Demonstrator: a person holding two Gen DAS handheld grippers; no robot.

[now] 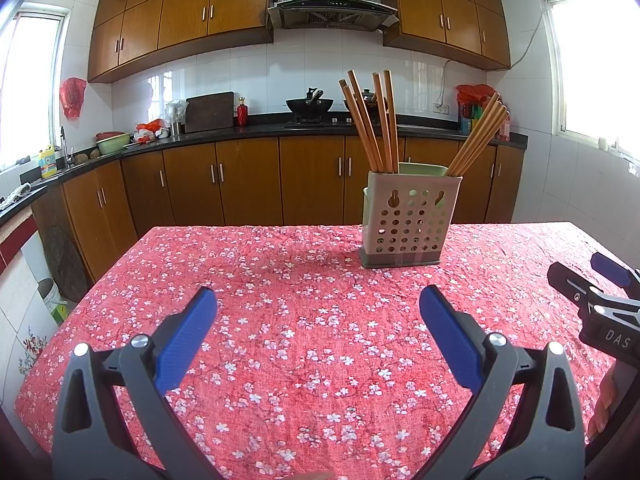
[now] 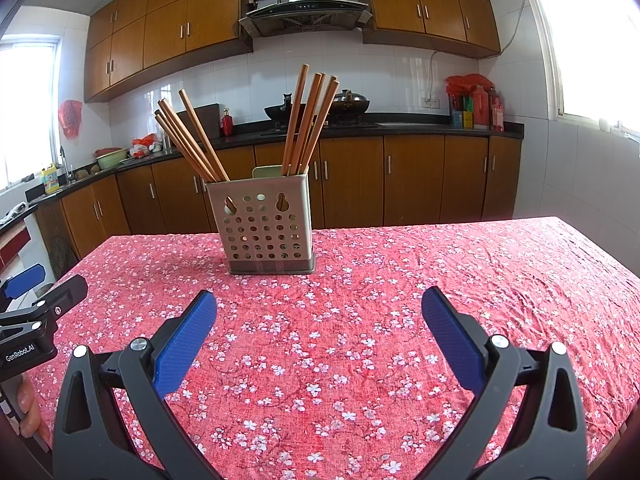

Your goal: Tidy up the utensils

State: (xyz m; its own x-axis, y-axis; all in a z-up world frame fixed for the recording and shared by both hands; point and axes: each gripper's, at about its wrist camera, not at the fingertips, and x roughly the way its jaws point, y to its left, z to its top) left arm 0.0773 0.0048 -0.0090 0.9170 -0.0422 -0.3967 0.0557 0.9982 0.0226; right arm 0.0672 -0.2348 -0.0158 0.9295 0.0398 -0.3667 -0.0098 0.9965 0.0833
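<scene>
A pale perforated utensil holder [image 1: 406, 222] [image 2: 266, 226] stands upright on the red floral tablecloth [image 1: 300, 320] [image 2: 360, 320]. Wooden chopsticks [image 1: 374, 124] [image 2: 308, 120] lean out of it in two bunches, one to each side. My left gripper [image 1: 318, 304] hovers open above the cloth, nearer than the holder and to its left, with nothing between its blue pads. My right gripper [image 2: 320, 306] is open too, empty, in front of the holder and slightly right of it. Each gripper shows at the edge of the other's view: the right gripper [image 1: 596, 280], the left gripper [image 2: 32, 284].
A hand [image 2: 30, 408] grips the left tool's handle. Behind the table run wooden cabinets [image 1: 240, 184] and a dark counter with a wok [image 1: 309, 104], a cutting board [image 1: 209, 112] and bottles [image 2: 478, 106]. The table's far edge lies just behind the holder.
</scene>
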